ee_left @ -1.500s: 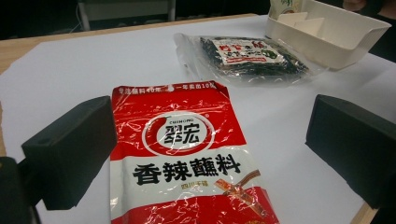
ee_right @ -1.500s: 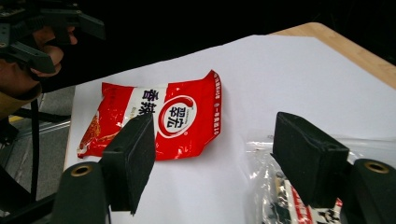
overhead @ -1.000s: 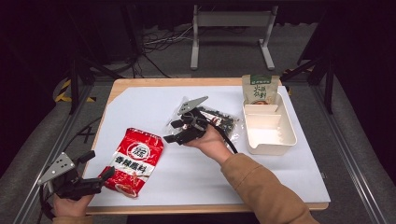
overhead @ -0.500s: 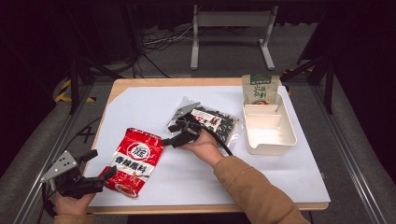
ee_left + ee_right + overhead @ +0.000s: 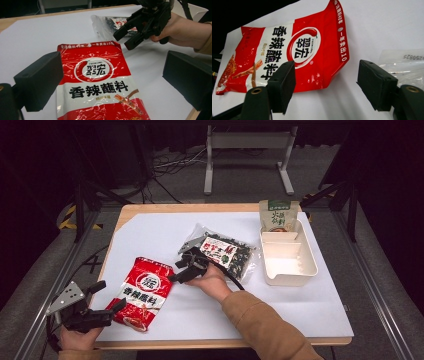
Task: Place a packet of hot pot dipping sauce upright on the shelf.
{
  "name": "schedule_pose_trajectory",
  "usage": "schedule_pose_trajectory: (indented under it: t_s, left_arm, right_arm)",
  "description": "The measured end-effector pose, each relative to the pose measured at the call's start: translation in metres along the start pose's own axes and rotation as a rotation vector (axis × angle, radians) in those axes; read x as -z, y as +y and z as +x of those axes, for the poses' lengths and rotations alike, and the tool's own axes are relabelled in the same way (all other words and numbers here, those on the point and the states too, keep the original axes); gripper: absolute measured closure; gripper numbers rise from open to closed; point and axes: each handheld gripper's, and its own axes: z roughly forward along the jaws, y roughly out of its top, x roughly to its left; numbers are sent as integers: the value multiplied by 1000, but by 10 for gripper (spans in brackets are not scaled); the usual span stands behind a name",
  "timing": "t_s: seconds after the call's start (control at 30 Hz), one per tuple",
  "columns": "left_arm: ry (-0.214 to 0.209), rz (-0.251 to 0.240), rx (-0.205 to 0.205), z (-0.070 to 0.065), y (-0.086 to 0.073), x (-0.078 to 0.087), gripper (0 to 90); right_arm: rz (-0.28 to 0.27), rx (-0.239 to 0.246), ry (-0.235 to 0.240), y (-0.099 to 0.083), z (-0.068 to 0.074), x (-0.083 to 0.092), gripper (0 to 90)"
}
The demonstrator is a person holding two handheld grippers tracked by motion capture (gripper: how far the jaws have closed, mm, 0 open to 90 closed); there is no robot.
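Note:
A red seasoning packet point(image 5: 145, 292) lies flat on the white table cover, near the front left. My left gripper point(image 5: 109, 296) sits at the packet's near left corner, open, its jaws on either side of the packet's edge in the left gripper view point(image 5: 112, 77). My right gripper point(image 5: 176, 270) hovers low by the packet's far right corner, open and empty. In the right gripper view point(image 5: 329, 85) the red packet point(image 5: 299, 50) lies just ahead of the jaws. The left gripper view also shows the right gripper point(image 5: 124, 40) beyond the red packet point(image 5: 97, 82).
A clear packet of dark dried food point(image 5: 227, 252) lies behind the right hand. A white two-part tray point(image 5: 305, 265) stands at the right, with a green packet point(image 5: 277, 215) leaning at its far end. The table's front edge point(image 5: 225, 342) runs close to both hands.
My right gripper has come down and toward the near left, off the clear packet and up to the red packet's corner. The left gripper has stayed put.

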Motion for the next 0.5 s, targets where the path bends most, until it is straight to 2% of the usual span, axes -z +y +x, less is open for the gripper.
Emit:
schedule_pose_trajectory:
  t_s: [0.1,0.4,0.5]
  left_arm:
    - [-6,3,-1,0,0,-1,34]
    - [-11,9,-4,0,0,-1,35]
    - [-14,21,-3,-1,-1,-3,37]
  right_arm:
    - [2,-13,15,-2,-1,-7,306]
    - [24,-15,13,-5,1,-22,314]
    - [22,-32,22,-5,1,-26,317]
